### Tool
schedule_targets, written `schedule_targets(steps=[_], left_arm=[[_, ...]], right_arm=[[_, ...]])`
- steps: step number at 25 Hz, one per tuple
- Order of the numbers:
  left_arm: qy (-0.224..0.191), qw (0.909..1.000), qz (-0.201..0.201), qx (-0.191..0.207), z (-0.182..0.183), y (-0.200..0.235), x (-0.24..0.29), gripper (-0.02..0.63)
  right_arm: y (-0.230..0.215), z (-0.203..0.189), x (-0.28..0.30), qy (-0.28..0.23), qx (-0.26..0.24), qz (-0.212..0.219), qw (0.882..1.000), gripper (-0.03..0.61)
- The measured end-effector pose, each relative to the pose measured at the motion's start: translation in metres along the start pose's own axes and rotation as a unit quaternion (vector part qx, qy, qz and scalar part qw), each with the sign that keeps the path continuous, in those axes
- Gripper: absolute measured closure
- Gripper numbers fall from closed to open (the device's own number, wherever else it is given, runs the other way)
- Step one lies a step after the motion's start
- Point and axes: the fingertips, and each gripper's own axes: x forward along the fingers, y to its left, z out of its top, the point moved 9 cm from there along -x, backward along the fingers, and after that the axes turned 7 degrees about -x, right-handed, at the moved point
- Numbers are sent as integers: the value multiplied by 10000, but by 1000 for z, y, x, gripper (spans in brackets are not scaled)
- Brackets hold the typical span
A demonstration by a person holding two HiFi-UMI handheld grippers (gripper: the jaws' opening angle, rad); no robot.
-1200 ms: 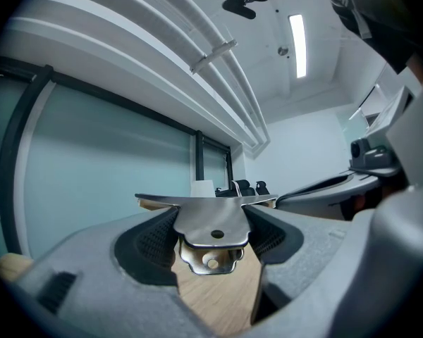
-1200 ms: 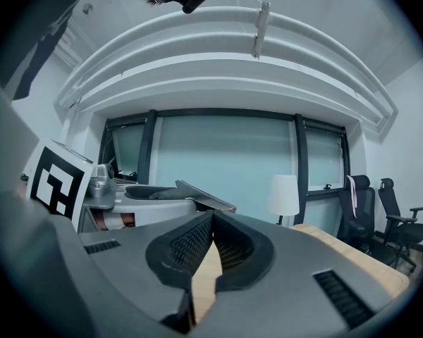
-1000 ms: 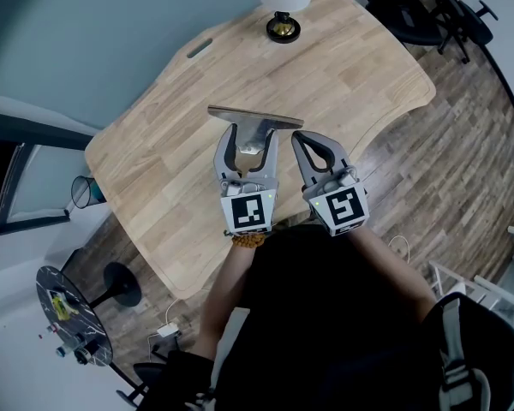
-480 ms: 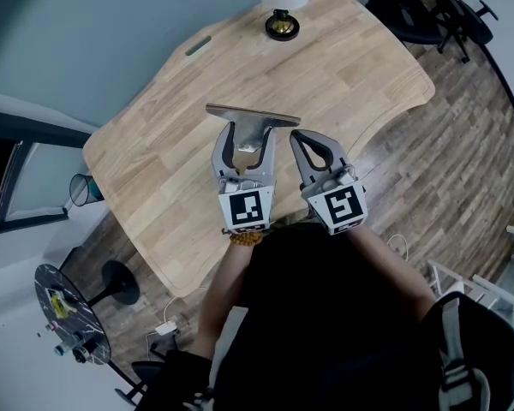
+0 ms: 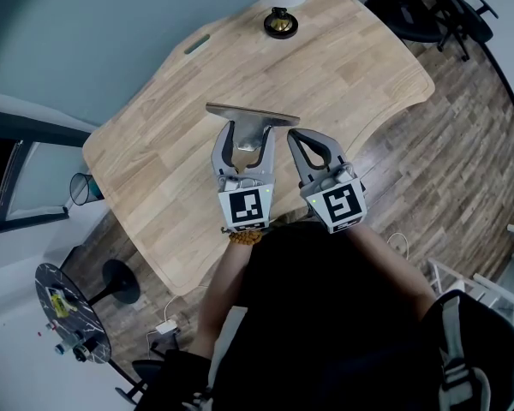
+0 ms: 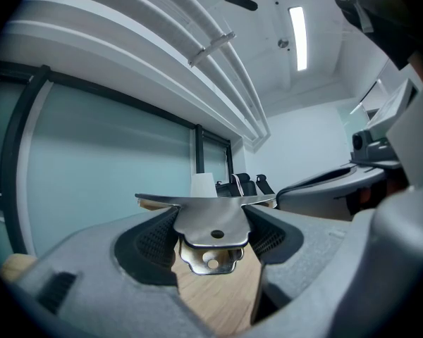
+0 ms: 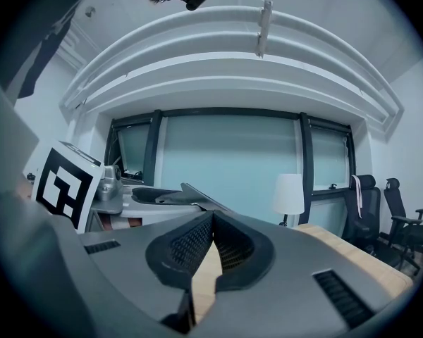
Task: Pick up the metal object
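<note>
- The metal object (image 6: 211, 220) is a flat T-shaped plate: a long thin crossbar on a broad stem with a hole in it. It sits over the wooden table (image 5: 351, 67), on the person's side of the lamp (image 5: 282, 24) and well apart from it.
- The left gripper (image 5: 248, 137) is clamped on the stem, one ribbed pad against each edge, with the crossbar pointing toward the lamp.
- The right gripper (image 5: 296, 135) hangs just beside it, farther from the lamp's left, its jaws pressed together on nothing.
- Judged from its look, the plate is stiff, fairly light and smooth (so it is likely to slip on its narrow edges).
- The stem is the sensible place to grip, since the crossbar is too thin.
- I cannot tell whether the plate is clear of the table.
</note>
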Motion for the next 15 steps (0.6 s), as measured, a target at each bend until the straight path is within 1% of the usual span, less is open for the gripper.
schedule_targets(steps=[15], left_arm=[[168,9998,52,-9,-10,0,-6,310]], right_arm=[[6,-5,-5,34,29,94,9999,574]])
